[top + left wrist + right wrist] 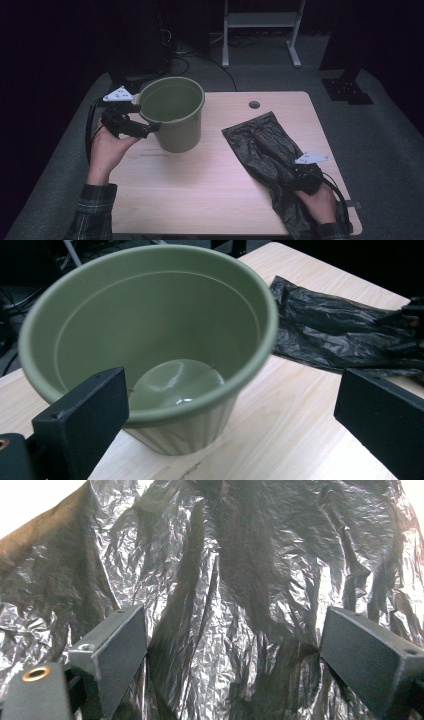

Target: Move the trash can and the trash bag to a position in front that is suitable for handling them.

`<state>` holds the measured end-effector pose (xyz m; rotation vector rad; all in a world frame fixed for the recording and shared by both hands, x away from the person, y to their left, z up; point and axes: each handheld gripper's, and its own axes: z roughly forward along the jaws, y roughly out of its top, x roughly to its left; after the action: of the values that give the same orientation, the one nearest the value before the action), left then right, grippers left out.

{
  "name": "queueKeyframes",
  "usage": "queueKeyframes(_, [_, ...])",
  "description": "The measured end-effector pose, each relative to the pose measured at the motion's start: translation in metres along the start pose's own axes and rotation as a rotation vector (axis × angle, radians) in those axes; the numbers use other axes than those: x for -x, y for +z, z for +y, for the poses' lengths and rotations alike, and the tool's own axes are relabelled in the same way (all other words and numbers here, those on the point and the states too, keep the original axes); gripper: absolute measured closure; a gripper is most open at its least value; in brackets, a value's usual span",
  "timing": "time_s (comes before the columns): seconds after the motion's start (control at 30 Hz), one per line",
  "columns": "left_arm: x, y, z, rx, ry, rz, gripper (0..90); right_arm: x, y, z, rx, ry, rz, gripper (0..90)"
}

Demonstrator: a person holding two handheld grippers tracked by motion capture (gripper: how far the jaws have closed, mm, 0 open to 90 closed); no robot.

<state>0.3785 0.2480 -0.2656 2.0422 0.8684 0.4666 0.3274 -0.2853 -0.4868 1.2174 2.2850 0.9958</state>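
Hovering open over the bag [270, 155] by the table's [200, 200] right edge, our right claw [232, 645] has it directly below — the left claw [230, 405], open too, faces the bucket [172, 117].

No readable text, label, brand or number shows anywhere.

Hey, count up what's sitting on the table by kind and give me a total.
Green plastic bucket: 1
Black plastic bag: 1
Total: 2
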Motion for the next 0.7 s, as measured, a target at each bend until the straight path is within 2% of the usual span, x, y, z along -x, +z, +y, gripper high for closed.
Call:
queueKeyframes(0.17, [-0.011, 0.005, 0.003, 0.009, 0.003, 0.008, 0.0, 0.0, 0.0, 0.0, 0.0, 0.0, 0.0, 10.6])
queueKeyframes(0.33, [-0.023, 0.011, 0.004, 0.008, -0.014, 0.025, 0.0, 0.0, 0.0, 0.0, 0.001, 0.0, 0.0, 10.6])
queueKeyframes(0.6, [-0.045, 0.024, 0.005, -0.022, -0.03, 0.048, 0.0, 0.0, 0.0, 0.0, 0.0, 0.002, 0.0, 10.6])
queueKeyframes(0.7, [-0.051, 0.029, 0.004, -0.029, -0.025, 0.065, 0.0, 0.0, 0.0, 0.0, 0.001, 0.001, -0.001, 10.6])
